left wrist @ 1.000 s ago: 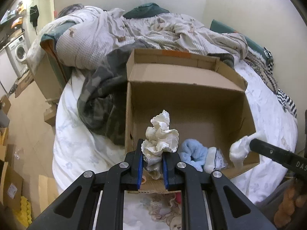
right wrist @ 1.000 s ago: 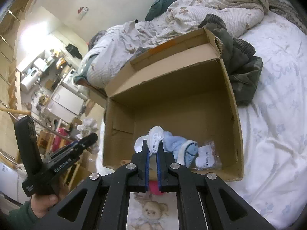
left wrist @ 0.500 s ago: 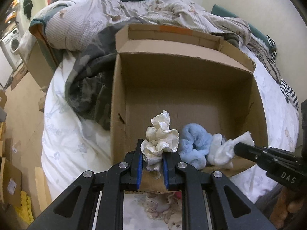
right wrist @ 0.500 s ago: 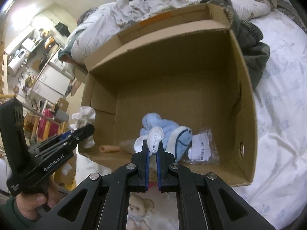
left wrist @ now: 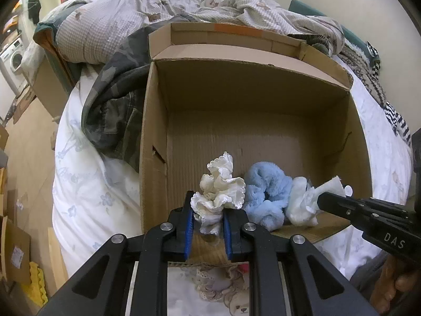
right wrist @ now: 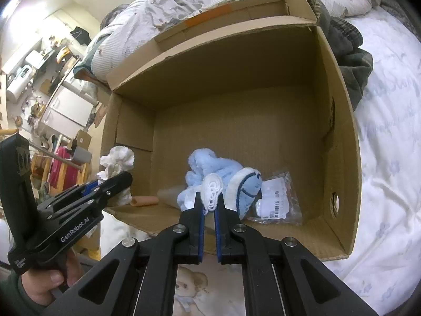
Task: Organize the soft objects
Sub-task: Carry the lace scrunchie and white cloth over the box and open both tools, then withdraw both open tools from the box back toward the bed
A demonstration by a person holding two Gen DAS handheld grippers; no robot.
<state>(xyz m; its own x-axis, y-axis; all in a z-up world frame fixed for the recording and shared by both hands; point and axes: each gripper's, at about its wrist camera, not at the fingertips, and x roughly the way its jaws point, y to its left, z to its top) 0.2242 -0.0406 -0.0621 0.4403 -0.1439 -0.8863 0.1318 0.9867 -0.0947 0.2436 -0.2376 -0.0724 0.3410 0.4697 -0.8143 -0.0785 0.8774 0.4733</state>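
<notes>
An open cardboard box (left wrist: 263, 71) lies on the bed, its mouth toward me. My left gripper (left wrist: 208, 210) is shut on a cream frilly cloth (left wrist: 221, 192) at the box's front left edge; it also shows in the right wrist view (right wrist: 117, 162). My right gripper (right wrist: 209, 205) is shut on a white cloth (right wrist: 213, 191) just inside the front of the box; that cloth also shows in the left wrist view (left wrist: 310, 200). A fluffy light-blue cloth (left wrist: 265, 197) lies on the box floor between the two grippers.
A clear plastic packet (right wrist: 276, 200) and a small tan tube (right wrist: 144, 200) lie on the box floor. A camouflage garment (left wrist: 115, 110) and rumpled quilts (left wrist: 184, 8) lie around the box on the white sheet (right wrist: 389, 158). Floor and furniture are on the left.
Both grippers have moved forward with their cloths toward and into the box mouth; the box fills more of both views. Both stay shut.
</notes>
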